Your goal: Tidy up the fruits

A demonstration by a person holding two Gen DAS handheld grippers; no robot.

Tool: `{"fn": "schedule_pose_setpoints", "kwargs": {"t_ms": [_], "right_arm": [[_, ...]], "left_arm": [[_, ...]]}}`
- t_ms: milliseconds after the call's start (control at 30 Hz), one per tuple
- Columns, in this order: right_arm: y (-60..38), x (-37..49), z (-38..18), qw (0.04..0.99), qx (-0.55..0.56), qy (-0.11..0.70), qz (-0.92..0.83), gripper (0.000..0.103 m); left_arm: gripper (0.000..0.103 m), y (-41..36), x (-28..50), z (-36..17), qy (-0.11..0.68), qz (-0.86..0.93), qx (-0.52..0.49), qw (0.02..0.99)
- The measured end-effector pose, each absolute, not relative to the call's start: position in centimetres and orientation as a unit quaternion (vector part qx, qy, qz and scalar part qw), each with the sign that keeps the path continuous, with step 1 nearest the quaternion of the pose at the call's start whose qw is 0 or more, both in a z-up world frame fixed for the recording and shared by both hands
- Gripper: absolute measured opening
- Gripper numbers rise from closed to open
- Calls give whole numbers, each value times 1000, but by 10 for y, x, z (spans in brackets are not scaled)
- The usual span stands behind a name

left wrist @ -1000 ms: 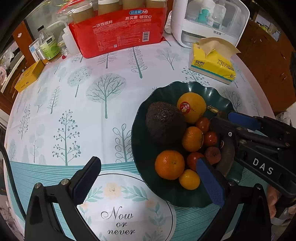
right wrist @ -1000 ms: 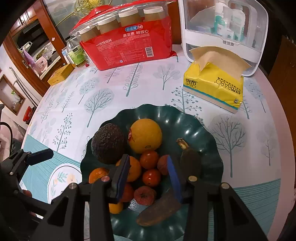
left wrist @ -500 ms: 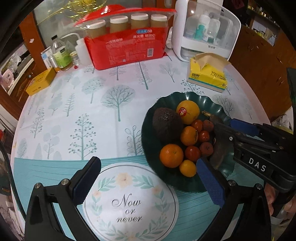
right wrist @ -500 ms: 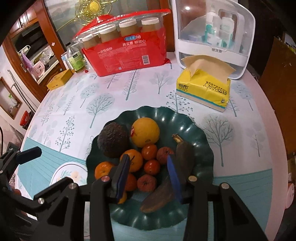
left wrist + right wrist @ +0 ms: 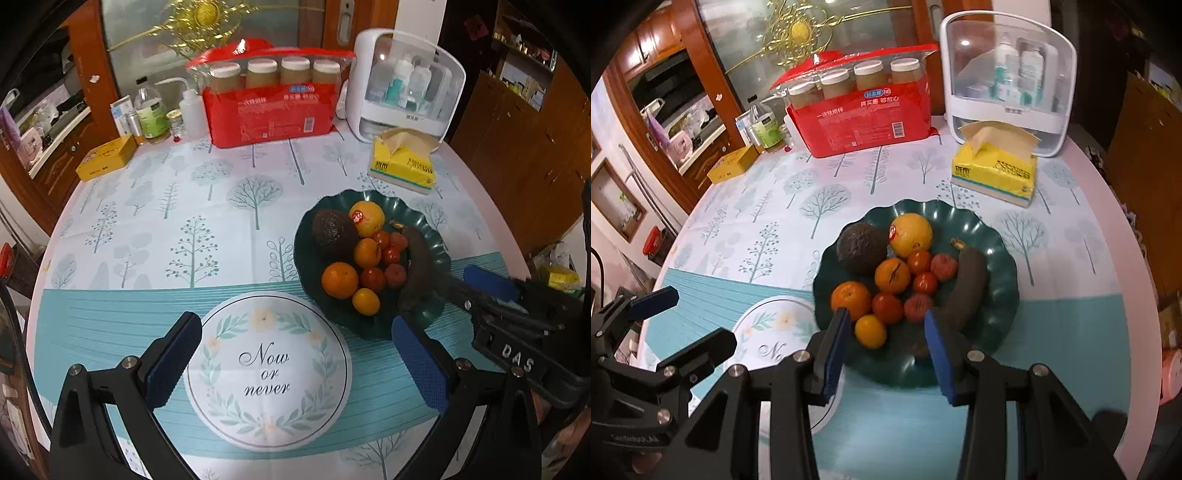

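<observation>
A: Over the near edge of the table, what are the two tools doing?

B: The left gripper (image 5: 297,363) hangs with its blue-padded fingers (image 5: 173,363) spread wide, nothing between them, above the round "Now or never" emblem (image 5: 267,371) printed on the tablecloth (image 5: 155,221). The right gripper (image 5: 888,352) is parted about halfway and also holds nothing; it sits just at the near rim of the dark green plate (image 5: 1001,258).

A: And the fruit?

B: All of it lies piled on that scalloped plate. There is a dark, pebbly avocado (image 5: 862,247) touching a big yellow-orange citrus (image 5: 911,234) with a red sticker. In front of these sit three mandarins (image 5: 892,275), the smallest nearest the right gripper, mixed with small red tomatoes (image 5: 925,282) and a few rough pinkish-red fruits (image 5: 918,304). Along the plate's right side lies a badly blackened banana (image 5: 966,284), stem pointing away.

A: Beyond the plate?

B: A yellow tissue pack (image 5: 995,170), a white storage case (image 5: 1008,77) with a clear front, a red pack of paper cups (image 5: 864,118), and a yellow box (image 5: 733,168) at the far left.
</observation>
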State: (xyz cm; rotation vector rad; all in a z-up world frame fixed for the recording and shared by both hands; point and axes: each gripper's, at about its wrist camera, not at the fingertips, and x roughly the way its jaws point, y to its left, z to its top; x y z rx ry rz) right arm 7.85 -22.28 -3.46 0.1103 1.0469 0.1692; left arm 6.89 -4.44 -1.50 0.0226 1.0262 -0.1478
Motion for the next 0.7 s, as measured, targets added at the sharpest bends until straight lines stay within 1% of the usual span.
{"fn": "schedule_pose_setpoints", "kwargs": {"t_ms": [367,533,700], "right_arm": [[-200,8,10,876,49,474,74,43],[-192,-10,18,879,52,467,74,43],[-187,-16,21,880,54,466,72,43]], "left_arm": [[102,-25,17,24,453,-30,2,891],[102,-19,1,30,439,-12,6,899],[102,-17,-8,28,441,-7,6,898]]}}
